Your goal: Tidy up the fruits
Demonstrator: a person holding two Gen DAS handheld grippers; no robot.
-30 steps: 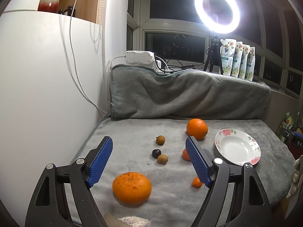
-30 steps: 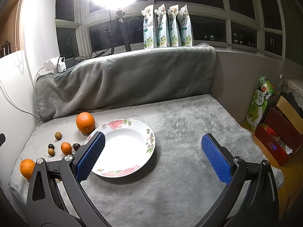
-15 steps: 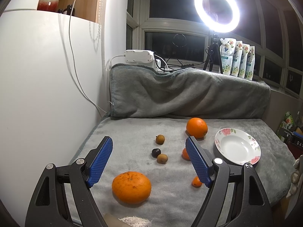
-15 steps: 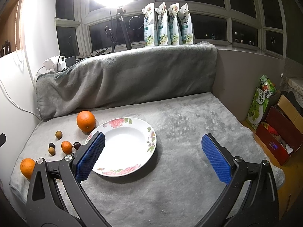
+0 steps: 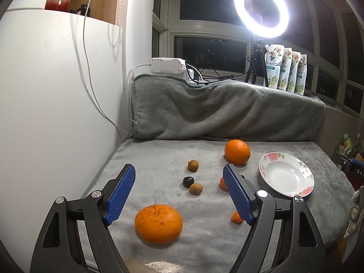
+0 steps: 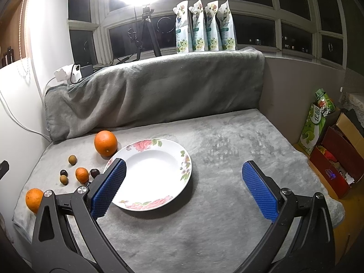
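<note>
Left tool (image 5: pixel 178 190): black frame, blue ribbed pads, jaws spread wide, nothing held; it hangs above the desk at the lower centre of the left wrist view.

Right tool (image 6: pixel 183 187): same make, jaws spread wide, nothing held; lower centre of the right wrist view, its left pad overlapping the plate's rim in the picture.

Grey plush blanket (image 5: pixel 159 159): covers the desk and rises over a backrest at the rear.

White shallow ceramic plate with pink flower rim (image 6: pixel 184 159): flat on the blanket, nothing in it; centre of the right wrist view, right of centre in the left wrist view.

Large flattened orange citrus fruit (image 5: pixel 158 223): lower centre of the left wrist view, between the left tool's pads in the picture.

Round orange (image 5: pixel 237 151): just beside the plate's far left rim.

Two small brown round fruits (image 5: pixel 193 165): one in mid-frame, the other lower, touching a small dark purple round fruit (image 5: pixel 188 182).

Two small orange fruits (image 5: pixel 236 217): both partly hidden behind the left tool's right pad.

Second dark round fruit (image 6: pixel 94 172): near the plate's left rim, right wrist view.

Lit ring lamp on tripod (image 5: pixel 261 10): upper right, on the sill.

Four white printed pouches (image 6: pixel 203 28): upright in a row on the sill.
</note>
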